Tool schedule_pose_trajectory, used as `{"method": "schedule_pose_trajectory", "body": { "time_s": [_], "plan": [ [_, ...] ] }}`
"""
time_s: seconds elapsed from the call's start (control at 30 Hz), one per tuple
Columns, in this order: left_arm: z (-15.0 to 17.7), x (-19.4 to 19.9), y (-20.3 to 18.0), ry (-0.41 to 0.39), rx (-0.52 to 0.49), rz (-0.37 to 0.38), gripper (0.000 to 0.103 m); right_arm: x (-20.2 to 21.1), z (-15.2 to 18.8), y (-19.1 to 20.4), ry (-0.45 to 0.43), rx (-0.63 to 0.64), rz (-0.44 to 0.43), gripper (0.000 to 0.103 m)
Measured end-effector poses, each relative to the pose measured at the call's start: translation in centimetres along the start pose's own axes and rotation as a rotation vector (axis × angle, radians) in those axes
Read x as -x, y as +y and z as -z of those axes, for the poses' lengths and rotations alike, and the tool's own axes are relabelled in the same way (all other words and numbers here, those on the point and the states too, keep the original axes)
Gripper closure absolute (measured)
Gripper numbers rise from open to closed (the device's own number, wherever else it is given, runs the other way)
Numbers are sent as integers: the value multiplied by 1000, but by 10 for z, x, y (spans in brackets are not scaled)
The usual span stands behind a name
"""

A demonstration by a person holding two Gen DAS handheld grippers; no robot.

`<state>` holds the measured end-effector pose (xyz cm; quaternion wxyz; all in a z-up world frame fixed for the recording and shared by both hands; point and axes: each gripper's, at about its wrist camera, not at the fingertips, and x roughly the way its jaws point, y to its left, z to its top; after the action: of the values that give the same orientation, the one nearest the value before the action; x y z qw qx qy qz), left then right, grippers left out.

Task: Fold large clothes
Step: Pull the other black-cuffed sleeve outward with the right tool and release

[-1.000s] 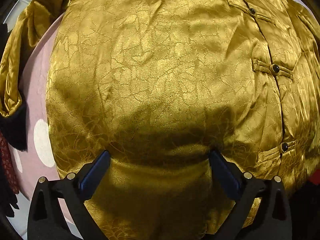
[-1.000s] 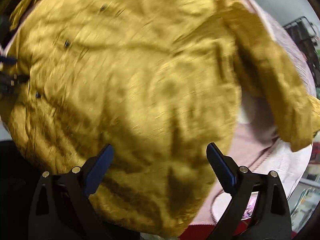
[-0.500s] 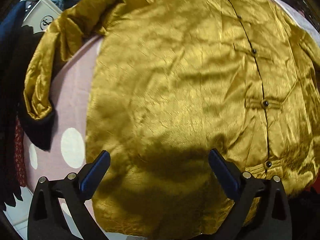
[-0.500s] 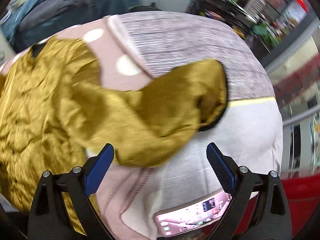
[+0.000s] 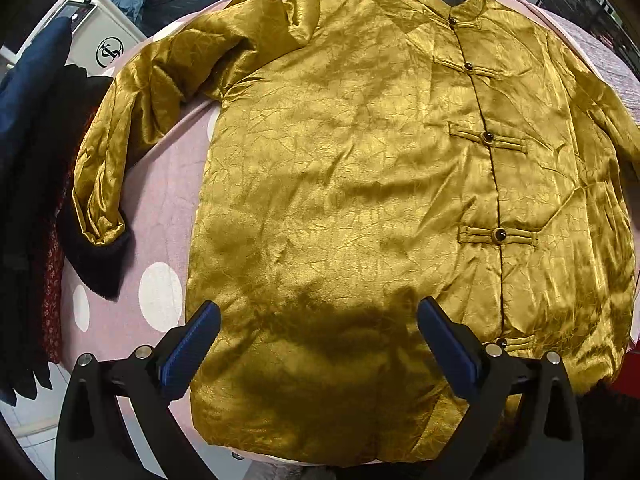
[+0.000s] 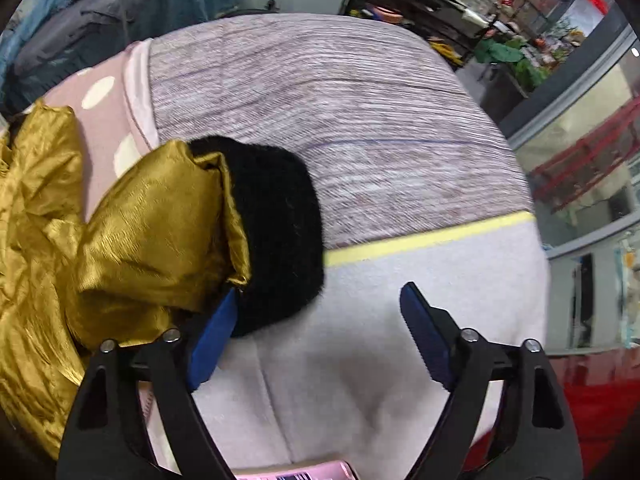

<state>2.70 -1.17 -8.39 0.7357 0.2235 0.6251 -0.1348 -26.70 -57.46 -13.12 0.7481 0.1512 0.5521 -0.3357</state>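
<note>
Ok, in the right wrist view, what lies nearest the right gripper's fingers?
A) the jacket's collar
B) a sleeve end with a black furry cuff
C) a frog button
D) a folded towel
B: the black furry cuff of the gold sleeve lies against the open right gripper's left finger.

A gold satin jacket [image 5: 352, 200] lies flat and face up, spread ahead of the left claw [image 5: 318, 354], its hem nearest the claw. Its front is closed by a row of dark buttons [image 5: 487, 137] on cloth loops. One sleeve bends out to the left. The other sleeve's black furry cuff [image 6: 276, 236] lies just ahead of the right claw [image 6: 316, 320], against its left pad.
</note>
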Motion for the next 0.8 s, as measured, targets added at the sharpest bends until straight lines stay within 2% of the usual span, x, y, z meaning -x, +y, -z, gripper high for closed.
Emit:
{"method": "schedule_pose_trajectory", "body": {
  "time_s": [0.03, 0.1, 0.13, 0.17, 0.2, 0.23, 0.33, 0.37, 0.4, 0.47, 0.53, 0.57, 0.63, 0.7, 0.77, 0.8],
  "plan": [
    [9, -5, -10, 4, 1, -4, 6, -5, -4, 3, 0, 5, -23, 24],
    [14, -2, -21, 11, -1, -7, 6, -19, -12, 10, 20, 7, -74, 36],
    [12, -1, -26, 13, -6, -9, 6, -24, -16, 14, 44, -6, -116, 67],
    [12, 1, -33, 15, -13, -13, 6, -29, -21, 16, 95, -48, -226, 85],
    [11, 3, -37, 15, -20, -18, 6, -27, -24, 18, 133, -101, -345, 86],
    [13, 8, -39, 11, -27, -21, 6, -18, -25, 20, 142, -135, -426, 90],
    [11, 16, -48, -1, -35, -20, 6, 18, -41, -3, 119, -365, -740, 99],
    [9, 19, -51, -2, -34, -19, 6, 32, -46, -20, 108, -456, -807, 99],
    [9, 20, -54, -1, -33, -17, 6, 42, -51, -35, 96, -503, -819, 99],
    [5, 19, -54, 1, -32, -14, 6, 63, -57, -74, 55, -597, -777, 99],
    [4, 19, -56, 1, -30, -10, 6, 71, -54, -126, 34, -760, -731, 100],
    [4, 19, -56, 2, -30, -8, 6, 72, -51, -147, 26, -809, -664, 100],
    [1, 18, -60, 5, -28, -9, 6, 73, -43, -189, 36, -864, -383, 100],
    [-2, 11, -52, 2, -28, -5, 6, 69, -31, -215, 42, -913, -226, 101],
    [-3, 13, -53, -5, -30, -2, 6, 60, -16, -229, 53, -957, -144, 100],
    [-4, 14, -54, -6, -31, -2, 6, 55, -9, -232, 52, -976, -148, 100]
  ]
}}
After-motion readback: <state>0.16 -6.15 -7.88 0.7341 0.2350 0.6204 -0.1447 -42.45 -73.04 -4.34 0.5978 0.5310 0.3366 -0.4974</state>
